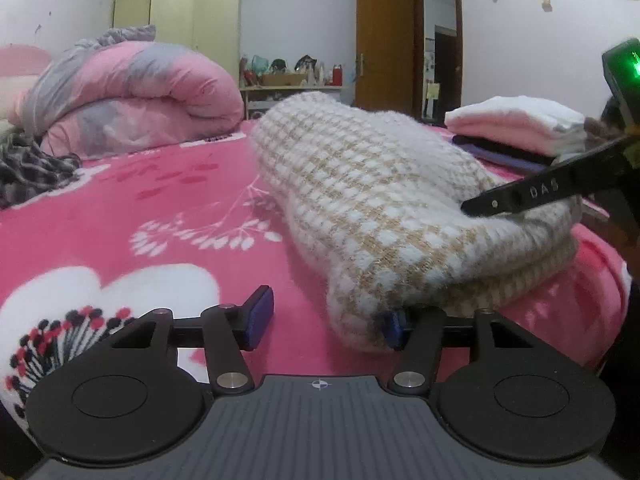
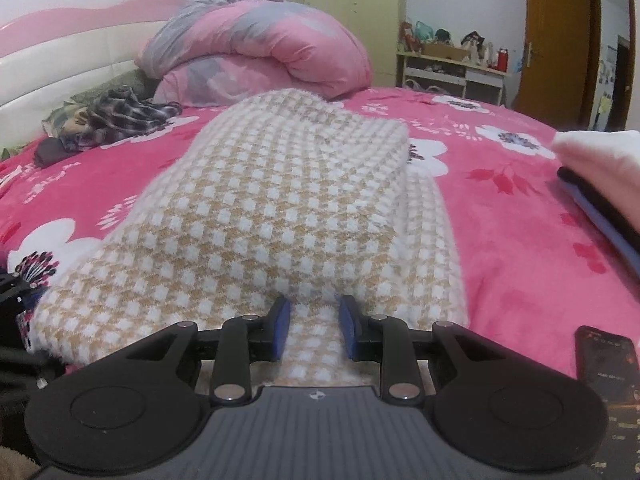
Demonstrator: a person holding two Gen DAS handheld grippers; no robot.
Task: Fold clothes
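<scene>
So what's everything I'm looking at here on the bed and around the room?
knit sweater: one, white and tan check, folded, mid-bed
bedspread: one, pink, floral
rolled quilt: one, pink and grey, far end of bed
plaid garment: one, dark, crumpled by headboard
folded stack: one, pale pink and white over dark pieces, right of sweater
phone: one, dark, lit screen, near bed edge
wardrobe: one, pale yellow, back wall
door: one, brown, open
left claw: open, one finger against sweater edge
right claw: sweater fabric between its fingers

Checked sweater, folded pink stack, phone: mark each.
checked sweater point(image 2: 280, 200), right wrist view, top folded layer
folded pink stack point(image 1: 516, 122), left wrist view, side of pile
phone point(image 2: 606, 360), right wrist view, screen
</scene>
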